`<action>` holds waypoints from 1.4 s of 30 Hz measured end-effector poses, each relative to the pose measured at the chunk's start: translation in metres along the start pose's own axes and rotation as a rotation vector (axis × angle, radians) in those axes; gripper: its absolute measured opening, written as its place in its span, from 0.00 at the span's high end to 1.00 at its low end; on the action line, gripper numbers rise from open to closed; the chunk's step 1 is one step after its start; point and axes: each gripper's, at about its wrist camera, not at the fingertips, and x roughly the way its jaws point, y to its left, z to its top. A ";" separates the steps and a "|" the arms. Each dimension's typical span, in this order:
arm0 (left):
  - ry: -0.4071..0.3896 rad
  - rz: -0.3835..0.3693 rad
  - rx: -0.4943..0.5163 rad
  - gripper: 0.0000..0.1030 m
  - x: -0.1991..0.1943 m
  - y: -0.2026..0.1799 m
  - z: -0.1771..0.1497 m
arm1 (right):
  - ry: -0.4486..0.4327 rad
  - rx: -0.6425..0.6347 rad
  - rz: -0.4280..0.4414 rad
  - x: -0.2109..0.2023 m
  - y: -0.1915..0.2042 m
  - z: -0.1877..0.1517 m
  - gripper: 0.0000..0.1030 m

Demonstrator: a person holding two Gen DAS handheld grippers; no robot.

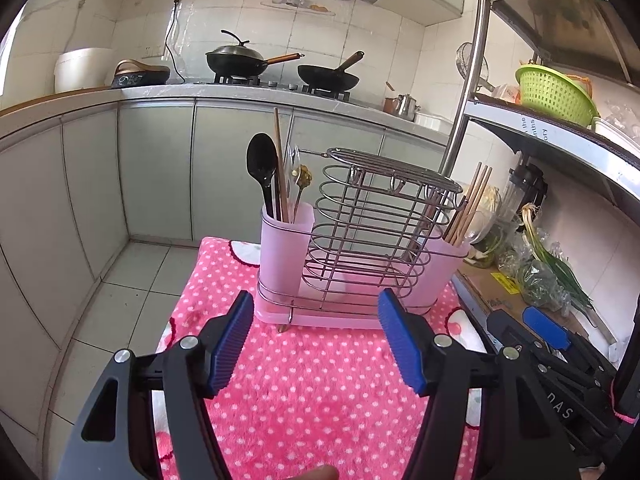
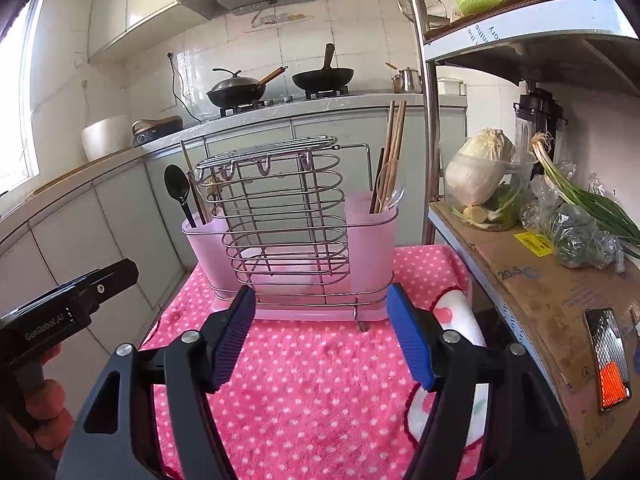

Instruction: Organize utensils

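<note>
Left wrist view: the left tool (image 1: 316,336) hangs with fingers apart, empty. The utensil rack (image 1: 360,248) stands at 12 o'clock on the pink-clothed surface (image 1: 320,400). The black spoon (image 1: 262,168) could snag neighbours and tip it.

Right wrist view: the right tool (image 2: 320,332) is likewise apart. Only here the chopsticks (image 2: 394,152) at 1 o'clock show clearly.

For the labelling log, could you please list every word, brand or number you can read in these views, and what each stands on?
"GenRobot.AI": on the left claw's black body.
"20.5": printed on the cardboard sheet on the shelf.
"nAS", partial: on the right claw's body.
Shelf edge strip: letters cut off and unreadable.
Yellow sticker: too small.
</note>
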 end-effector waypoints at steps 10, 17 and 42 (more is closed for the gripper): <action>0.000 -0.004 0.013 0.39 -0.001 -0.004 -0.001 | 0.002 0.002 0.006 -0.001 -0.001 -0.001 0.33; -0.004 -0.007 0.022 0.39 -0.002 -0.007 -0.001 | 0.006 0.003 0.009 -0.001 -0.001 -0.001 0.33; -0.008 -0.015 0.034 0.39 -0.004 -0.010 -0.003 | 0.010 0.000 0.013 0.001 0.000 -0.001 0.33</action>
